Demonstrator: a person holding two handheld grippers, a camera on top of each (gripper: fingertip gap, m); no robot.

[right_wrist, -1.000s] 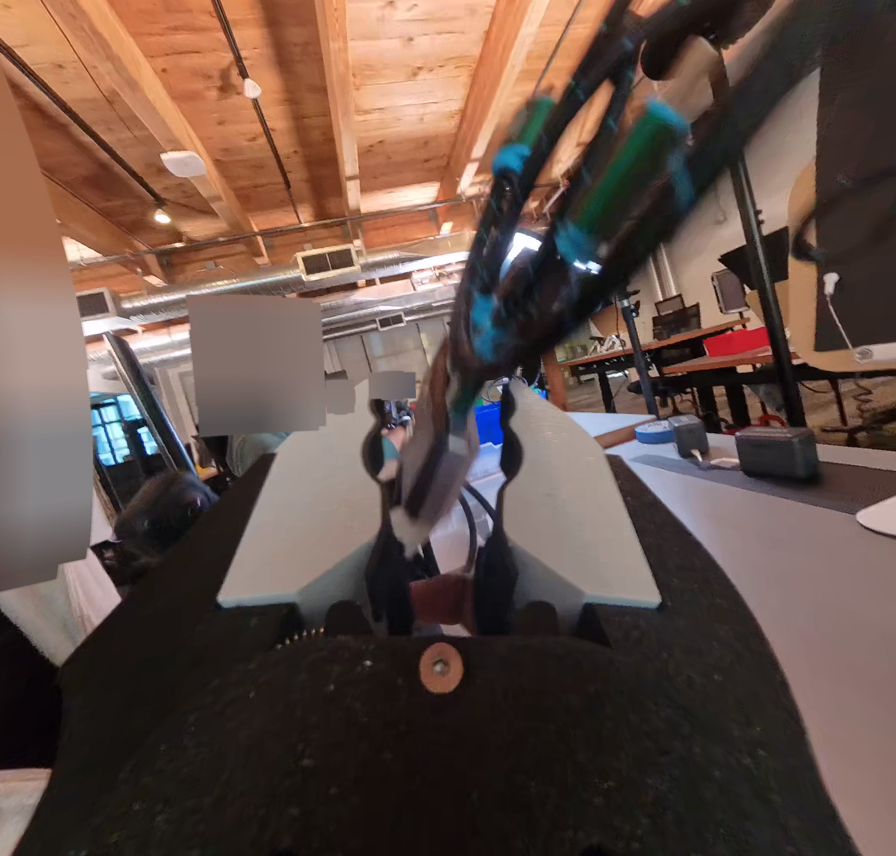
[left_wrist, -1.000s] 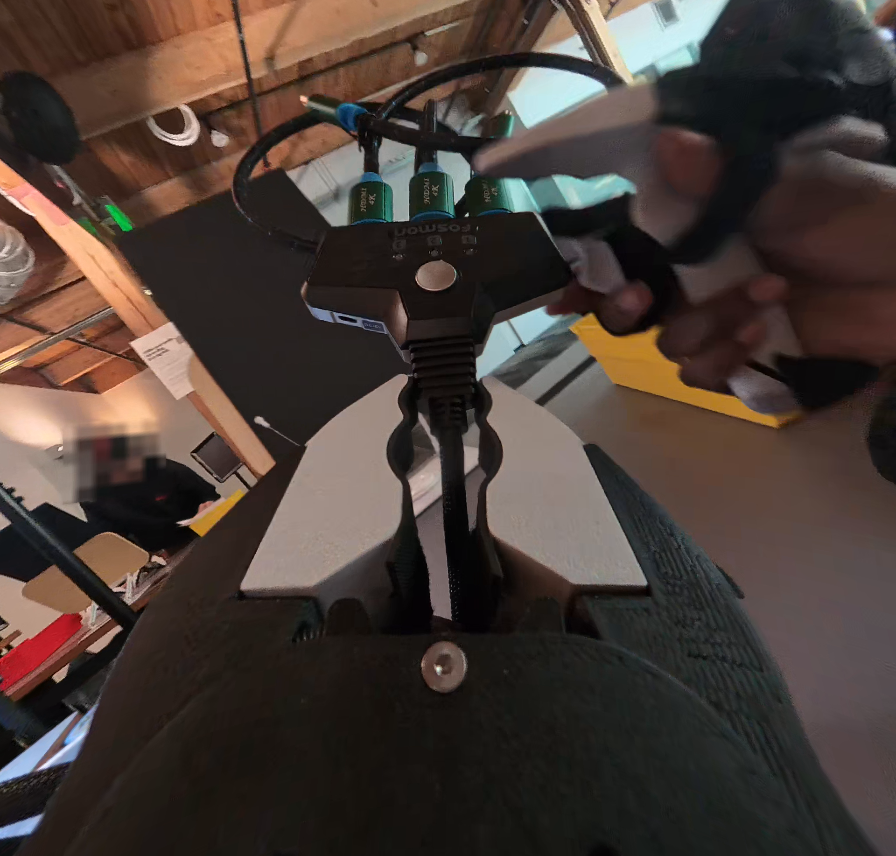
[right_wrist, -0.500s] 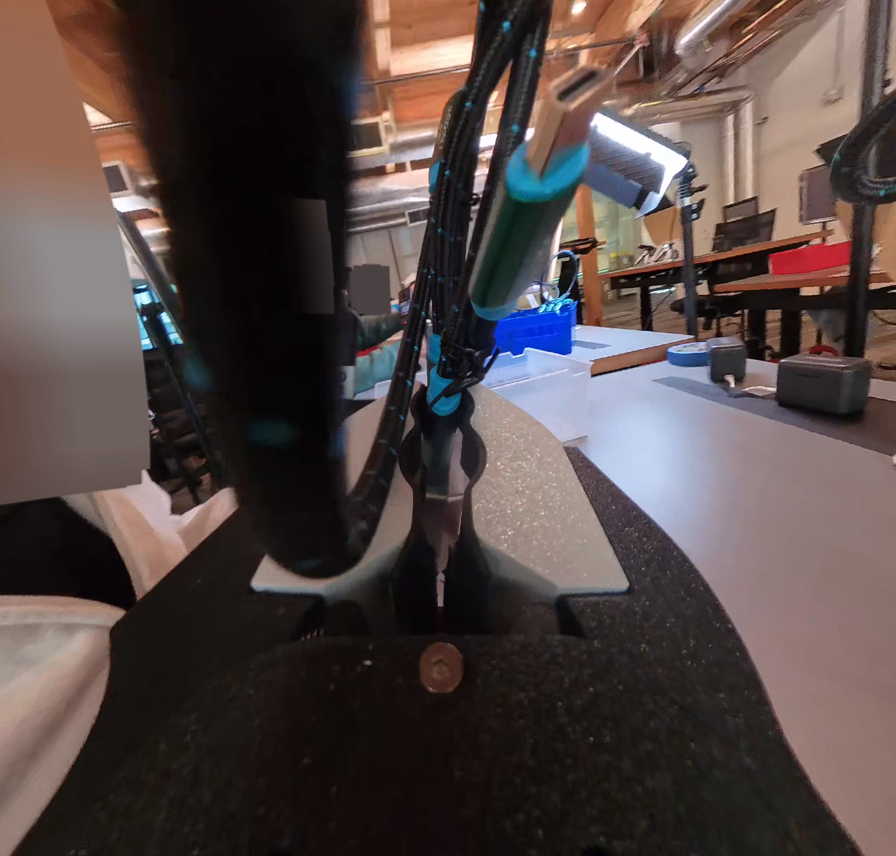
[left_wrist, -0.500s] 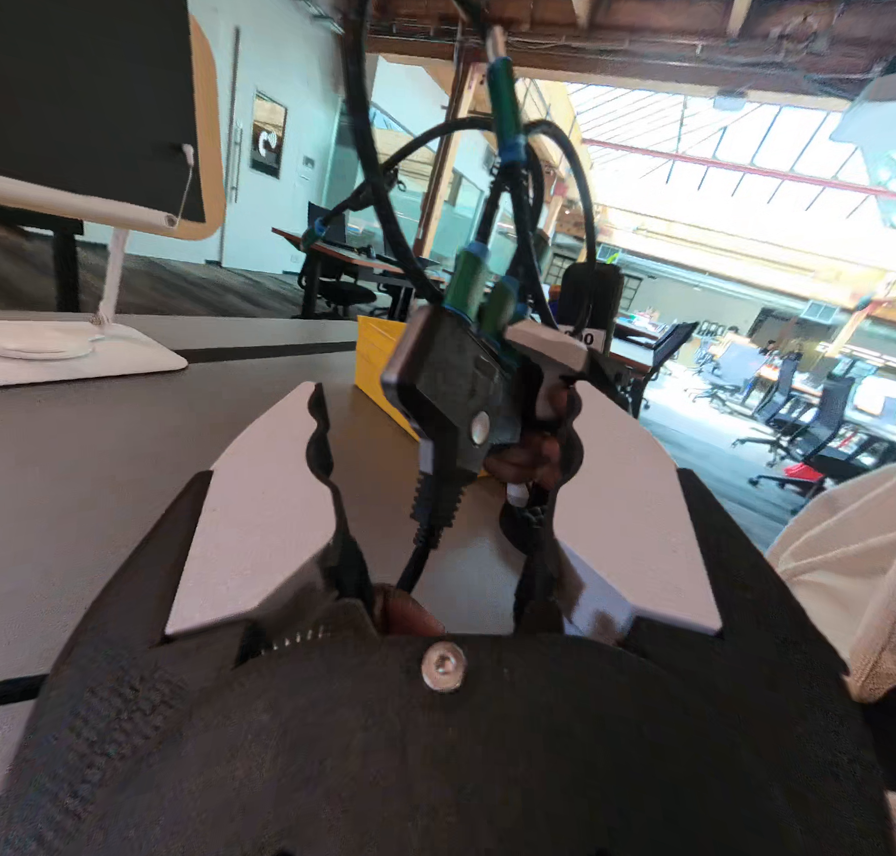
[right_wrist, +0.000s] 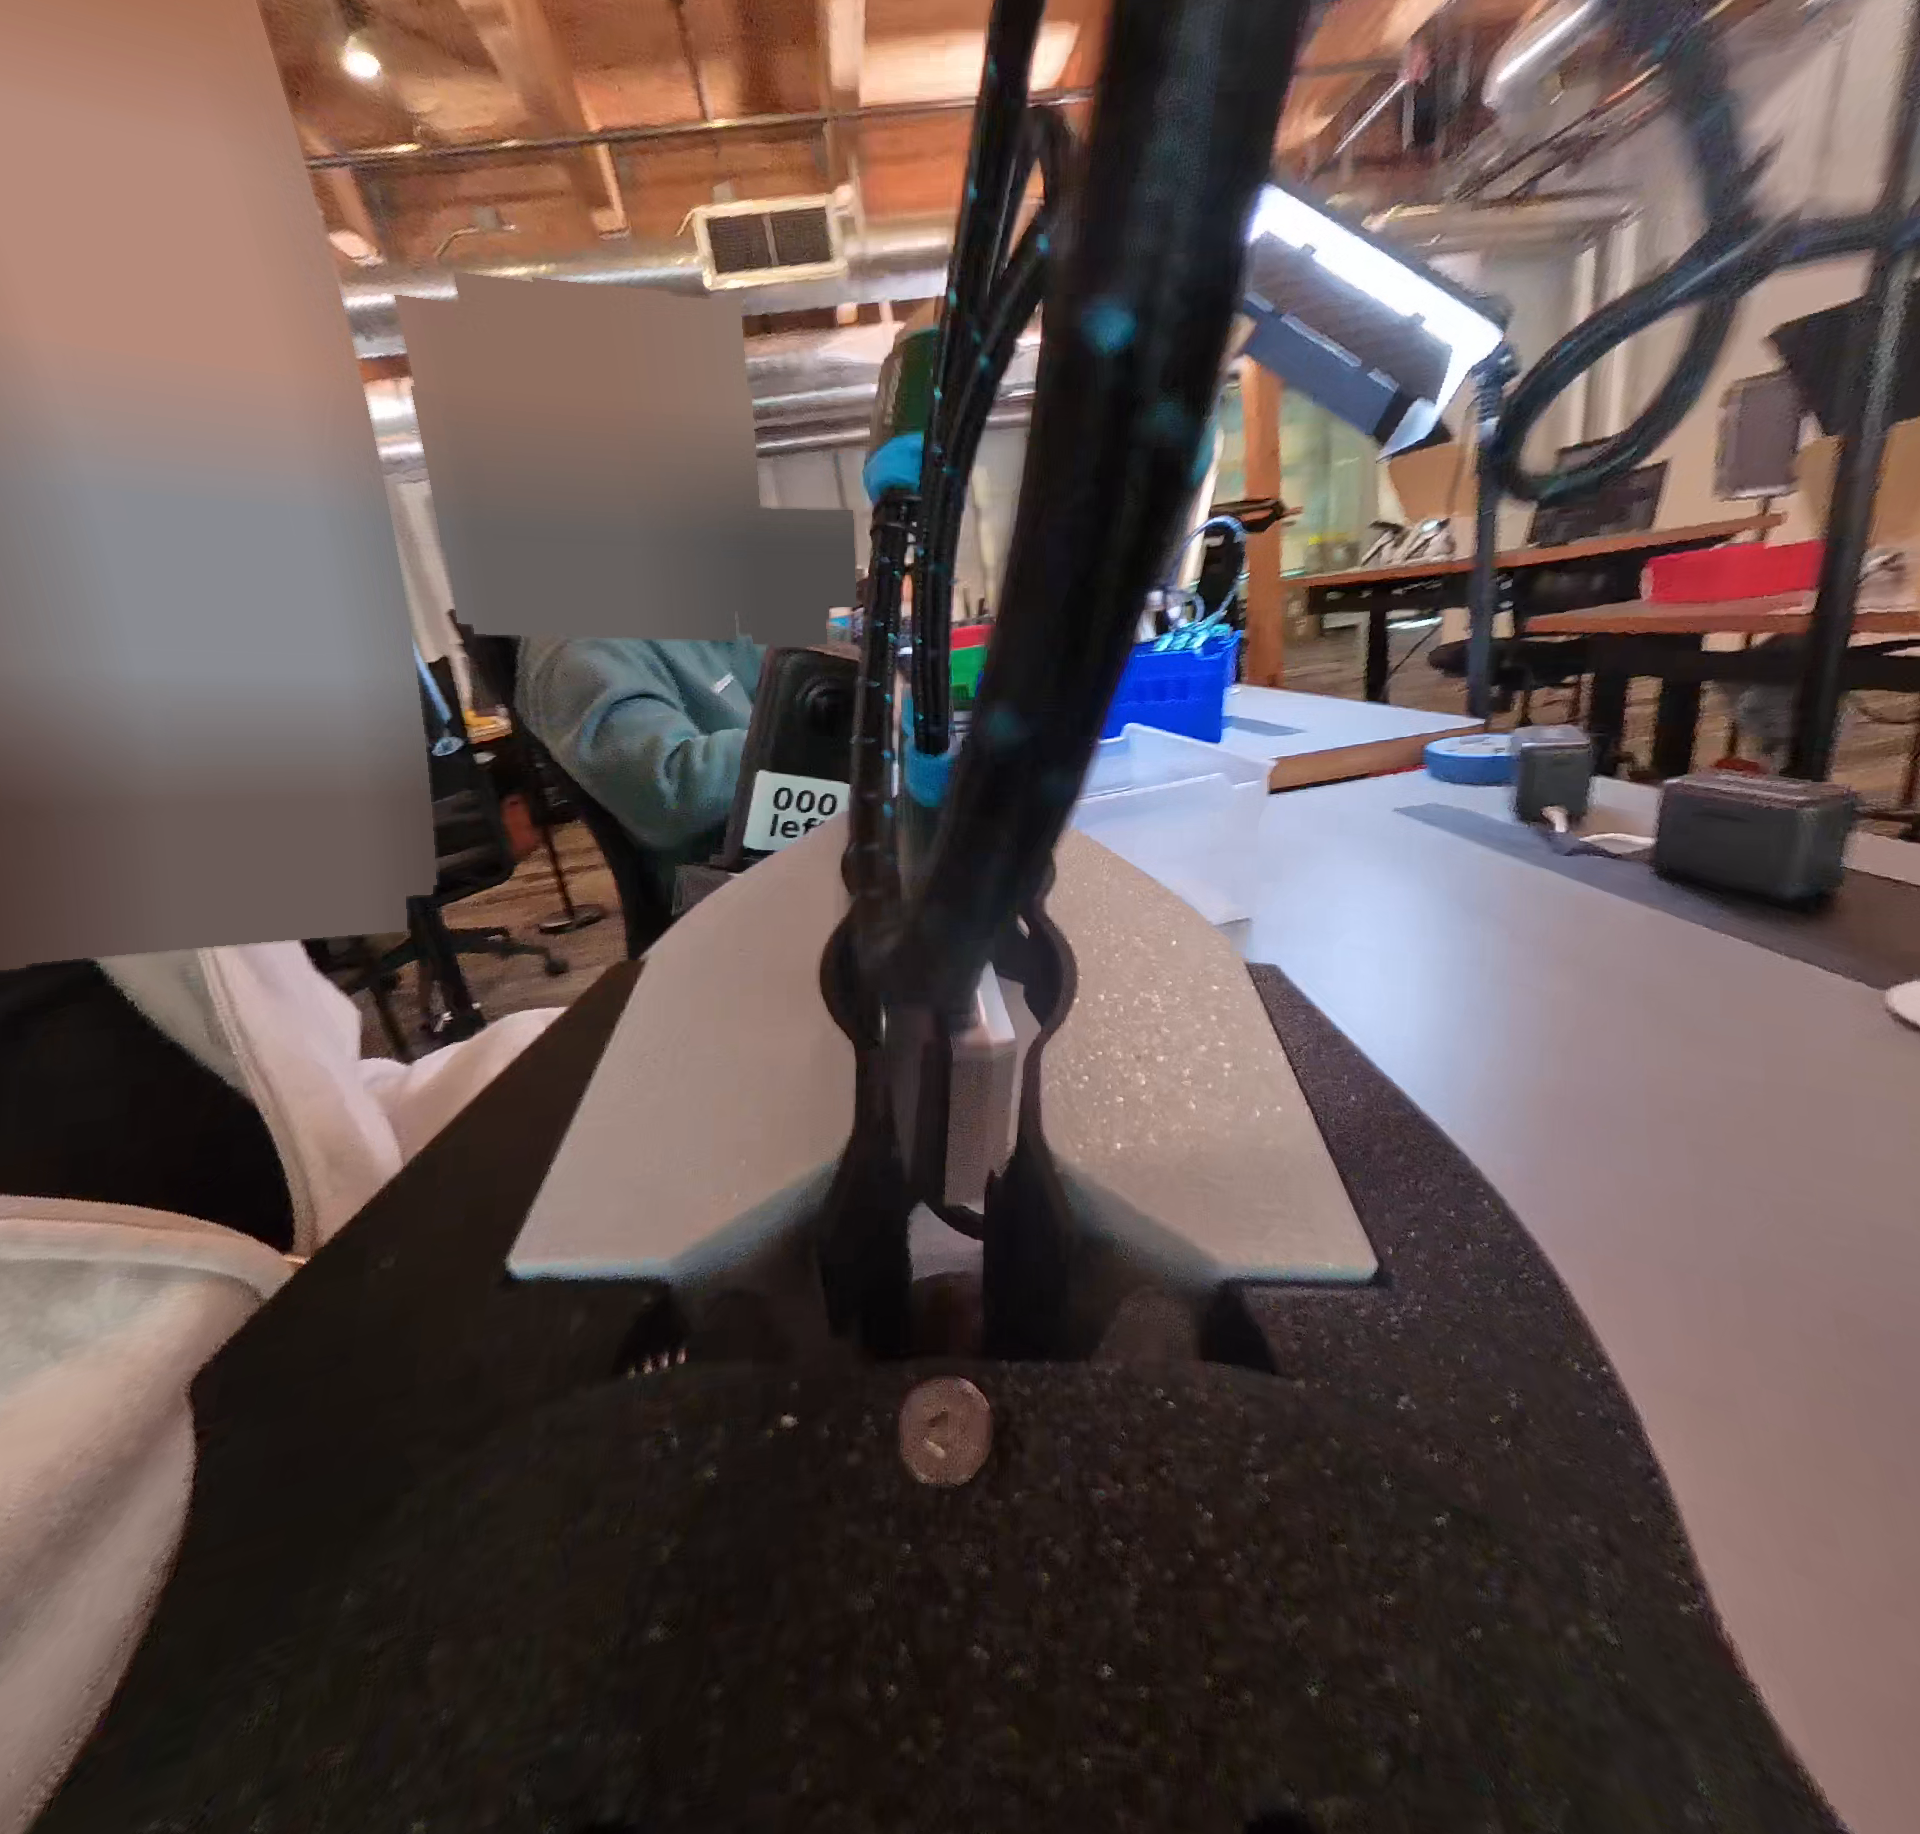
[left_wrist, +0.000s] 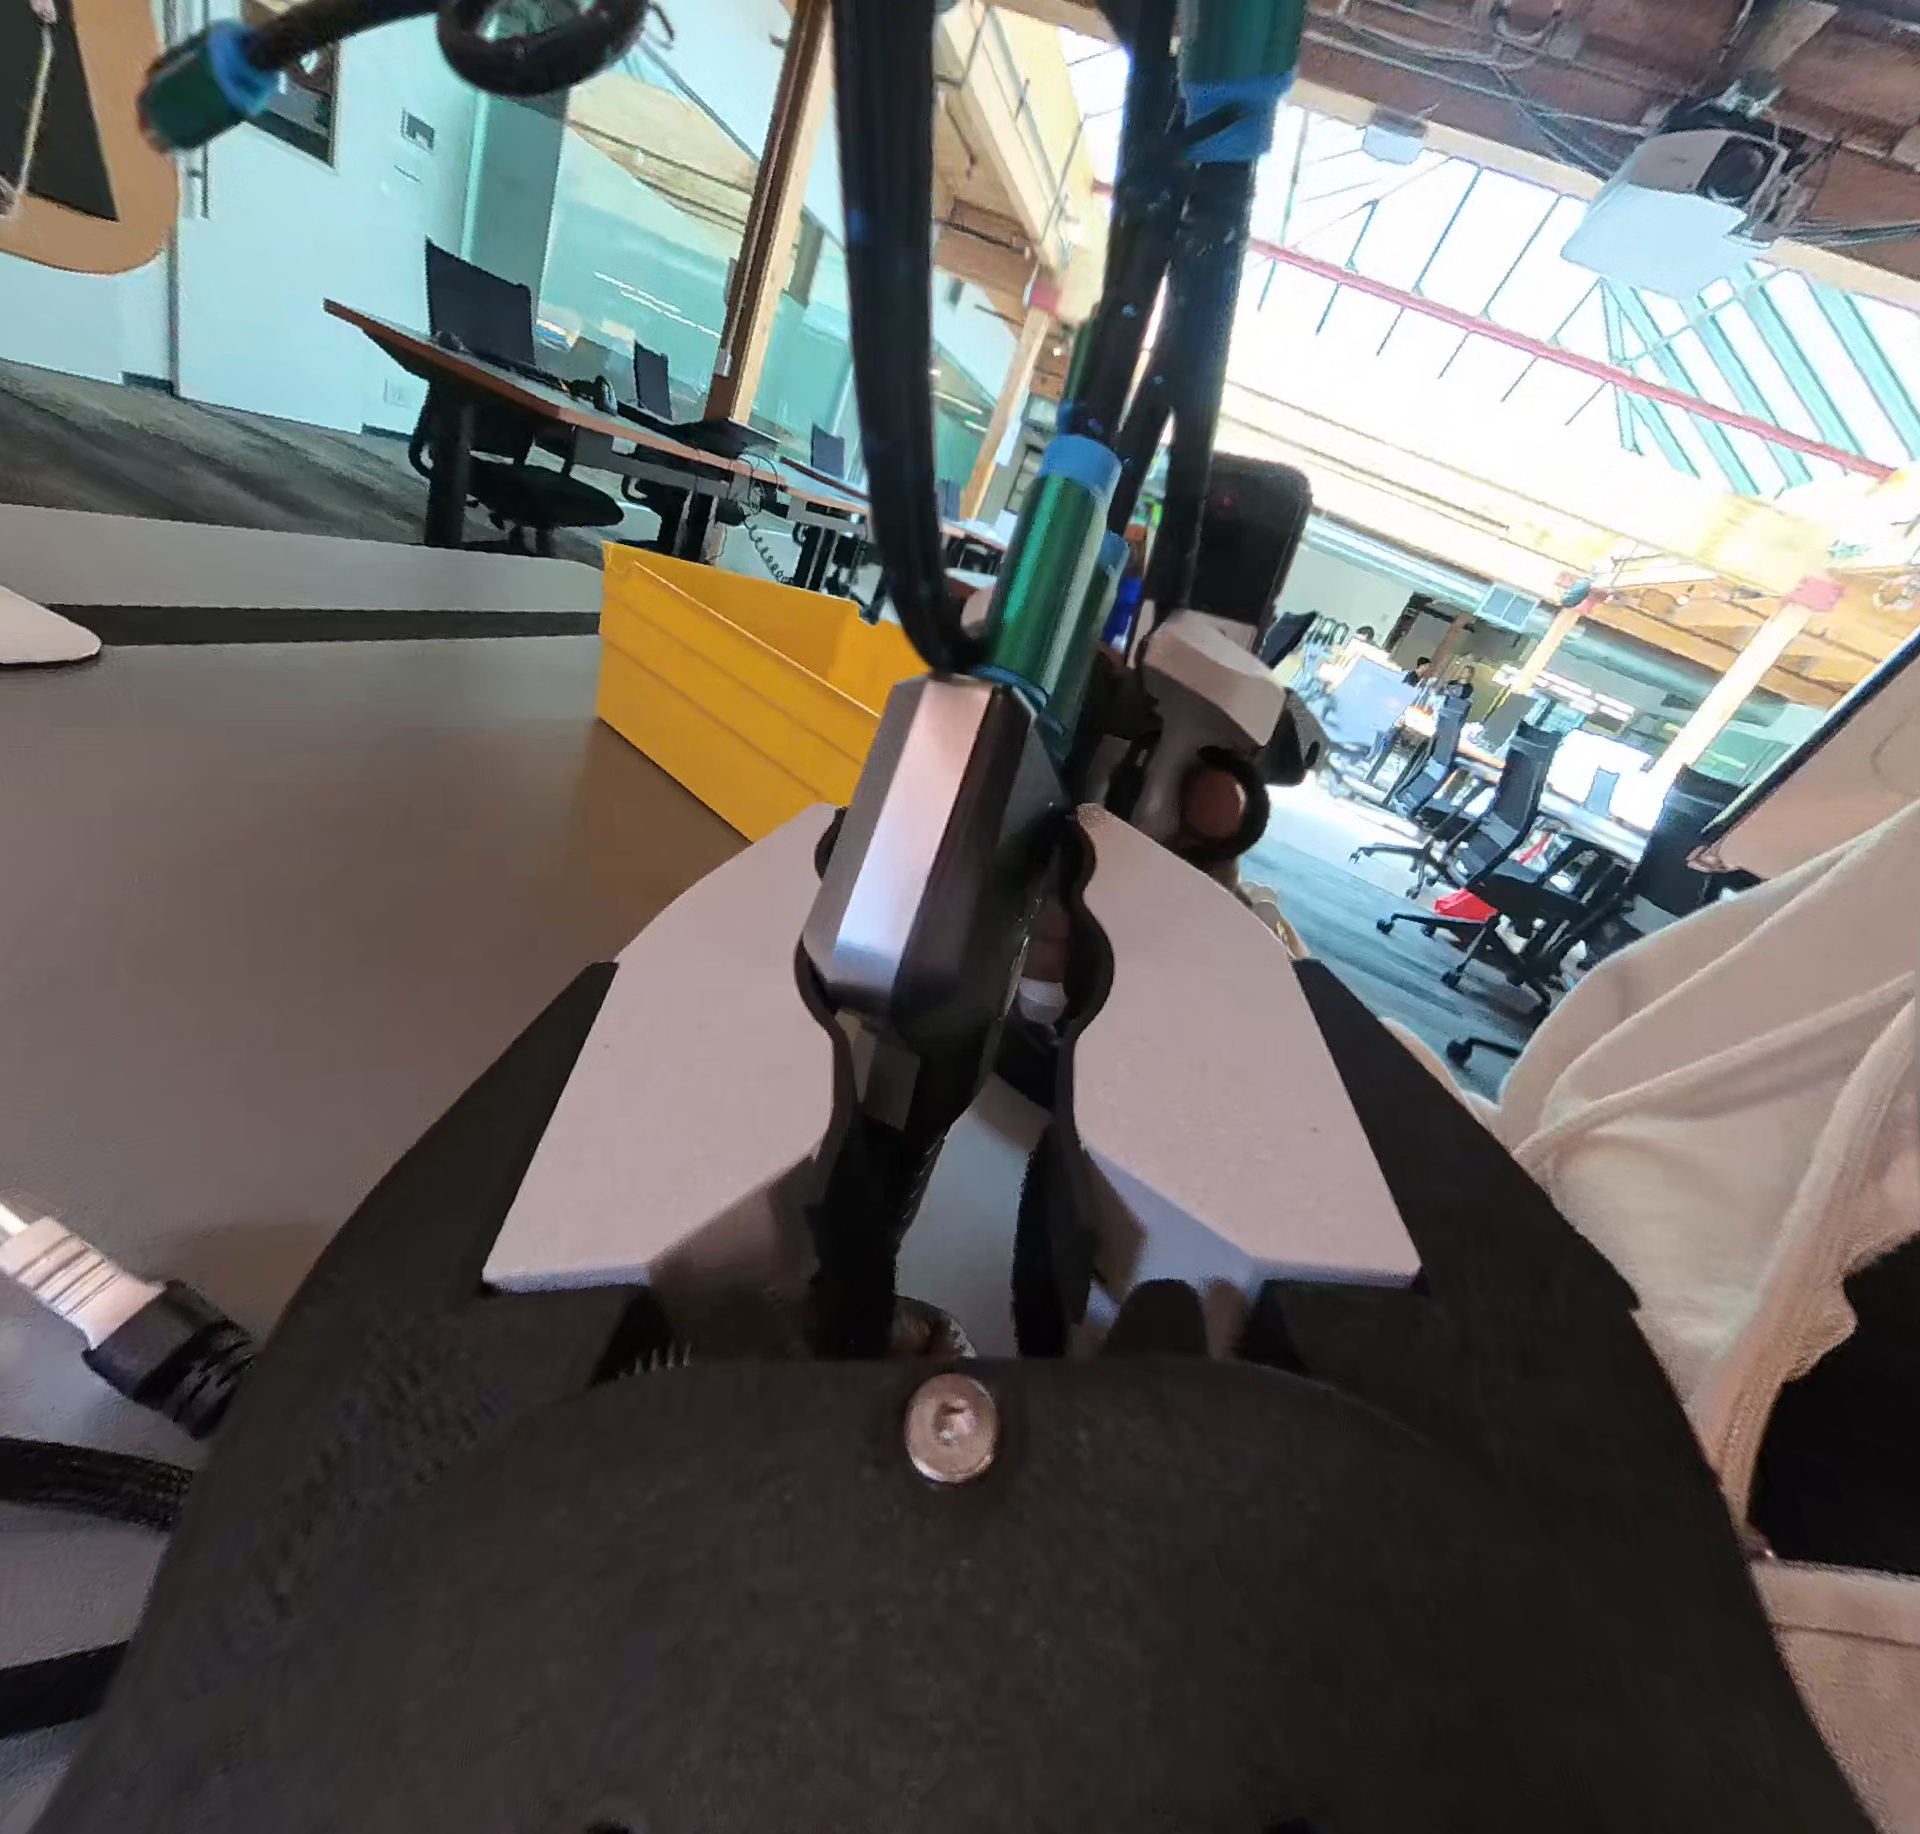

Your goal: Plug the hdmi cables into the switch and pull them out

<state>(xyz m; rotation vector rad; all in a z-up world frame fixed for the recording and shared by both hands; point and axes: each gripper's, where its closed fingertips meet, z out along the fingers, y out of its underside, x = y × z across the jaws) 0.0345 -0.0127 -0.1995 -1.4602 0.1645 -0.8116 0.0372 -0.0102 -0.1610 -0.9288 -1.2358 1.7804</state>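
In the left wrist view my left gripper (left_wrist: 951, 828) is shut on the black switch (left_wrist: 883, 849), which stands edge-on between the pads with its silver rim towards me. A green HDMI plug (left_wrist: 1049, 579) sits in its top, and black braided cables (left_wrist: 883, 330) rise from it. Another green plug (left_wrist: 192, 96) hangs free at the upper left. My right gripper (left_wrist: 1195, 704) is just behind the switch, at the cables. In the right wrist view my right gripper (right_wrist: 940, 911) is shut on the cable bundle (right_wrist: 914, 641). A thick blurred cable (right_wrist: 1122, 330) hides the fingertips' middle.
A yellow bin (left_wrist: 727, 683) stands on the grey table (left_wrist: 260, 849) behind the switch. In the right wrist view a clear bin (right_wrist: 1174, 797), a blue box (right_wrist: 1174, 683), a blue tape roll (right_wrist: 1470, 761) and grey boxes (right_wrist: 1756, 839) sit on the table. A person's sleeve (left_wrist: 1662, 1109) is at the right. My two grippers' fingertips are within a few centimetres of each other.
My left gripper let go of the switch's tail cable, opened wide, then shut on the switch body, now turned edge-on. My right gripper closed on the cables beside it.
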